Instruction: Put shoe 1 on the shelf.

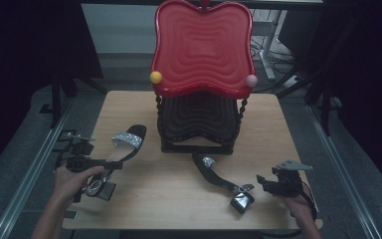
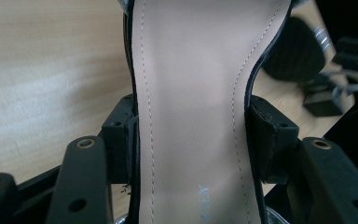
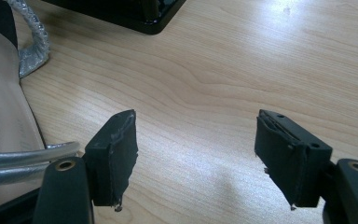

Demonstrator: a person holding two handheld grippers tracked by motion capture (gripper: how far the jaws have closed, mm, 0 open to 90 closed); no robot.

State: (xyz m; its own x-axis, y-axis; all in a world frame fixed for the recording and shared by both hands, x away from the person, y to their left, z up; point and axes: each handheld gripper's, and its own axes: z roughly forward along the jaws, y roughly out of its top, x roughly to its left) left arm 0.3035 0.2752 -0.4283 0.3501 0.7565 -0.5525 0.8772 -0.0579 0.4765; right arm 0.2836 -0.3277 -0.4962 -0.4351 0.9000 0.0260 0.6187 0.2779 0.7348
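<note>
A black sandal (image 1: 125, 142) with a glittery silver strap is raised off the table at the left, and my left gripper (image 1: 110, 163) is shut across its waist. In the left gripper view the pads (image 2: 263, 135) press on both edges of its beige insole (image 2: 191, 93). A second black sandal (image 1: 224, 181) lies on the table at the front right. My right gripper (image 1: 262, 182) rests just right of that sandal's heel. In the right gripper view my right gripper (image 3: 196, 144) is open over bare wood, and the sandal (image 3: 0, 107) lies off to its left.
A two-tier stand is at the table's back centre, with a red wavy tray (image 1: 202, 45) above a black one (image 1: 199, 119). A yellow ball (image 1: 155, 77) and a pink ball (image 1: 251, 80) sit at the red tray's corners. The wooden table (image 1: 169, 199) has bare room in front.
</note>
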